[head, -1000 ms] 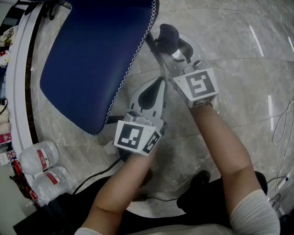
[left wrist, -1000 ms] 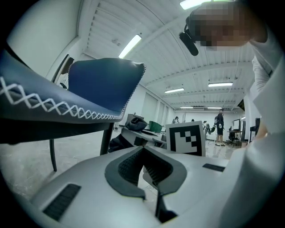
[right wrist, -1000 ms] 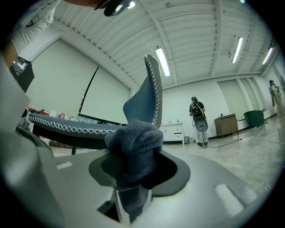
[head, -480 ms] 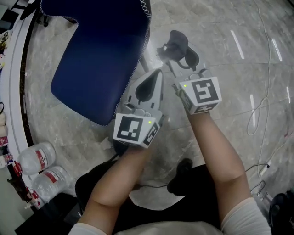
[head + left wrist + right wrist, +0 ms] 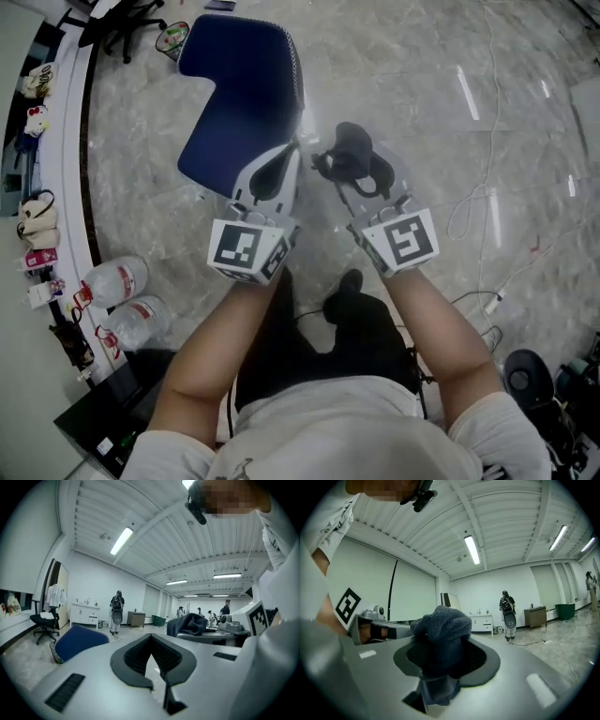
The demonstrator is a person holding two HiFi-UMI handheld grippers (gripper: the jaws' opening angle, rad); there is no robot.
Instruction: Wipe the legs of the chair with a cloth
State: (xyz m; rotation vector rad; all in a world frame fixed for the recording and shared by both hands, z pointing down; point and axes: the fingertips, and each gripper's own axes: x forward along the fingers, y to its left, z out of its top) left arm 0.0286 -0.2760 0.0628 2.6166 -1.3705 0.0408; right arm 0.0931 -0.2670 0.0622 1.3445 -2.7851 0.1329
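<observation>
The blue chair (image 5: 239, 94) stands on the marble floor ahead of me, and its seat hides its legs. Both grippers are raised in front of my body, clear of the chair. My left gripper (image 5: 292, 151) is shut with nothing in it, its tips just over the seat's near edge. To its right, my right gripper (image 5: 343, 165) is shut on a bunched dark grey cloth (image 5: 352, 150). In the right gripper view the cloth (image 5: 443, 629) bulges out of the right gripper (image 5: 440, 645). From the left gripper (image 5: 151, 638) the chair (image 5: 77, 640) shows low at left.
Two water bottles (image 5: 117, 279) lie by a white ledge (image 5: 75, 141) on the left, with bags (image 5: 33, 220) on it. Cables (image 5: 478, 208) trail across the floor at right. A black office chair (image 5: 131, 28) stands far left. A person (image 5: 116, 613) stands far off.
The head view has risen and the chair now looks smaller and farther off. Both grippers have lifted up and back from the chair's underside, the right one still holding the cloth.
</observation>
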